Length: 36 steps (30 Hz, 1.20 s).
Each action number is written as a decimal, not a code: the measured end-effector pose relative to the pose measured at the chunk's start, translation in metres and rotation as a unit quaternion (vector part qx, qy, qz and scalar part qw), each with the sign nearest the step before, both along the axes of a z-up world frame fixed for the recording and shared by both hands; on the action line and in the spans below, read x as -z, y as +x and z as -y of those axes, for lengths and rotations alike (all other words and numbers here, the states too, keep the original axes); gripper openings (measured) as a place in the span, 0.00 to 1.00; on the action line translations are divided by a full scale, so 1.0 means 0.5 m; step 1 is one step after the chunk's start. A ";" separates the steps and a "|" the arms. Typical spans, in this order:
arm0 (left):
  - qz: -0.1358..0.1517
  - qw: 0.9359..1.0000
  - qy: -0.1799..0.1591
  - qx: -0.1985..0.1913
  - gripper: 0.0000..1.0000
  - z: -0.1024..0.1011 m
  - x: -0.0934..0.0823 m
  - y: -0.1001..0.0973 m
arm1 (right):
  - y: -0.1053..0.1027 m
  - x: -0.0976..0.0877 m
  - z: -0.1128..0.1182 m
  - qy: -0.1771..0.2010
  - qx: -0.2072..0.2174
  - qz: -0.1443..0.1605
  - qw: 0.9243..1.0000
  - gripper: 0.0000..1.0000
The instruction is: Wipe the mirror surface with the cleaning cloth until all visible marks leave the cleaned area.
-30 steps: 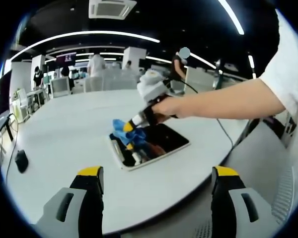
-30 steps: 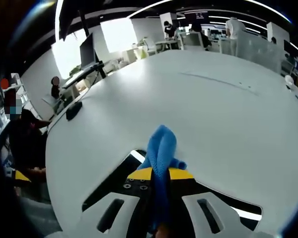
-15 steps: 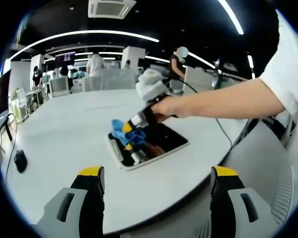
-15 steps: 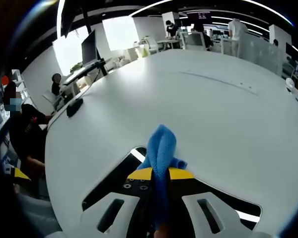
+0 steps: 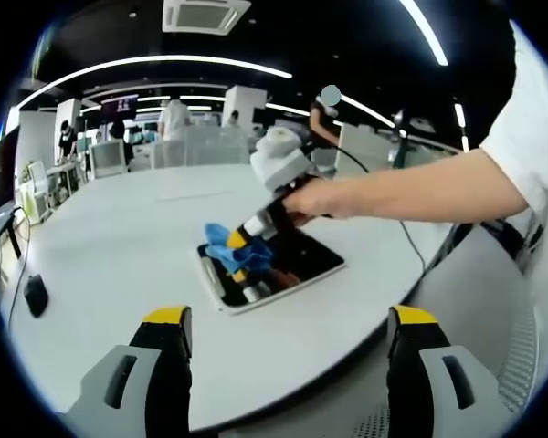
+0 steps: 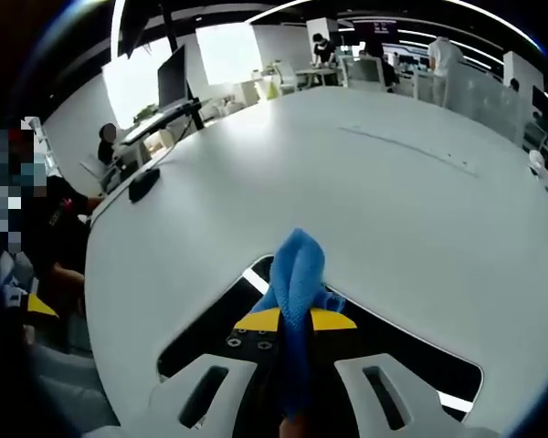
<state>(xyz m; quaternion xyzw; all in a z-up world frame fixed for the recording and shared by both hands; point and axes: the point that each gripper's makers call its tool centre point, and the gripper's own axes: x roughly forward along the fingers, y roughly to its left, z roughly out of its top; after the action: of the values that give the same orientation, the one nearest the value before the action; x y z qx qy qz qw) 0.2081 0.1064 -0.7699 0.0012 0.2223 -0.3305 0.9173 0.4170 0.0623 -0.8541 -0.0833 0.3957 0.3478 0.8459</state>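
Centrally, the cleaning cloth is seen pinched between the closed jaws of the right gripper, a blue fold rising past the yellow tips toward 12 o'clock. It is judged soft, light and limp: it will bunch and drag rather than slide flat, so the pinch is best kept near the middle of the wad, with enough cloth left past the tips to cushion the glass.

The mirror is seen lying flat on the white table, dark-faced with a pale frame, just below the cloth. It is judged rigid, smooth and fragile, and free to skate under a hard stroke; light pressure is advised. Whether any marks remain cannot be told.

In the left gripper view the right gripper is seen at 12 o'clock, held by a hand, cloth down at the mirror's far-left part. The left gripper is held well apart at 6 o'clock, jaws spread, nothing between them.

A dark mouse lies at 9 o'clock.
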 end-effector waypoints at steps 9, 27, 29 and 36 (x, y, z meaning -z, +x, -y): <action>0.001 1.000 0.000 0.001 0.89 0.000 -0.001 0.000 | -0.036 -0.002 -0.003 -0.007 -0.010 0.011 1.000 0.05; 0.004 1.000 -0.001 -0.001 0.88 -0.001 -0.003 0.000 | -0.095 0.000 -0.005 -0.001 -0.017 0.017 1.000 0.05; 0.004 1.000 -0.001 -0.003 0.88 -0.002 -0.002 0.000 | -0.103 0.002 -0.004 0.000 -0.020 0.017 1.000 0.05; 0.003 1.000 -0.001 -0.003 0.88 -0.002 -0.002 0.000 | -0.129 0.001 -0.007 0.002 -0.025 0.016 1.000 0.05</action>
<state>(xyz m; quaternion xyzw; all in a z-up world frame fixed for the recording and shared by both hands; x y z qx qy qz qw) 0.2080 0.1075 -0.7691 0.0011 0.2192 -0.3278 0.9190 0.3524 0.0658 -0.8544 -0.0968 0.3791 0.3683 0.8434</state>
